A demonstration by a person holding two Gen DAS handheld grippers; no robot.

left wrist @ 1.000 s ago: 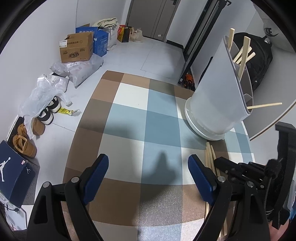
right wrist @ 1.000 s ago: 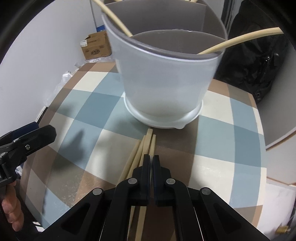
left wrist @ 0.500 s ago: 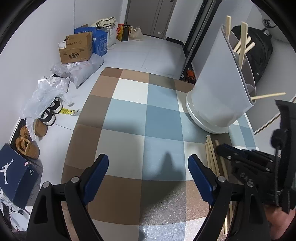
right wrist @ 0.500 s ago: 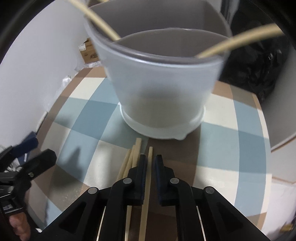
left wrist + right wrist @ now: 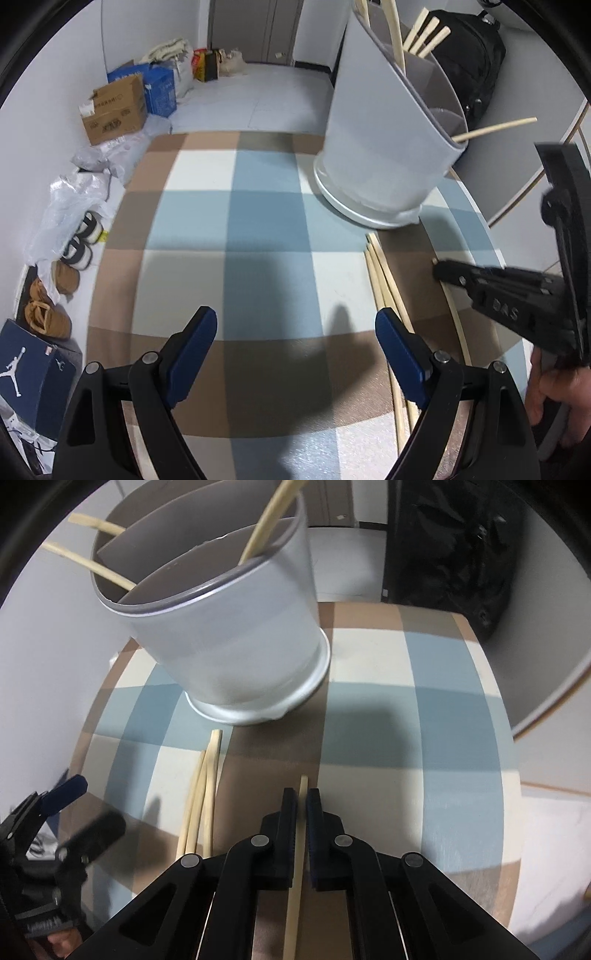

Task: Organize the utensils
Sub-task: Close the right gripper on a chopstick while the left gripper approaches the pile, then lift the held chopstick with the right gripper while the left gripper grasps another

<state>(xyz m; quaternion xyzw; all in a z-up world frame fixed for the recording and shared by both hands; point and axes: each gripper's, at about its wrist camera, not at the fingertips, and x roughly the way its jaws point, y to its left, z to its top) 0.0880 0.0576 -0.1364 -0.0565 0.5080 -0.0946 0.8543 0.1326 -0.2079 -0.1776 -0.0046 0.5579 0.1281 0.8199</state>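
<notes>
A white utensil holder [image 5: 236,642] with inner dividers stands on the checked tablecloth [image 5: 406,738] and holds several wooden chopsticks [image 5: 273,520]; it also shows in the left wrist view [image 5: 384,147]. My right gripper [image 5: 302,805] is shut on one wooden chopstick [image 5: 295,878], lifted clear of the three loose chopsticks [image 5: 201,797] lying to its left. In the left wrist view the right gripper [image 5: 439,267] shows at the right, with the loose chopsticks [image 5: 384,284] beside it. My left gripper [image 5: 295,332] is open and empty above the cloth.
Past the table's left edge lie cardboard boxes [image 5: 114,110], plastic bags [image 5: 74,192], shoes [image 5: 48,310] and a blue shoe box [image 5: 29,373]. A black backpack [image 5: 469,48] stands behind the holder. A round white table edge [image 5: 554,686] curves at the right.
My right gripper has closed on one chopstick and carried it to the right, away from the others. The left gripper has stayed open, shifting only slightly.
</notes>
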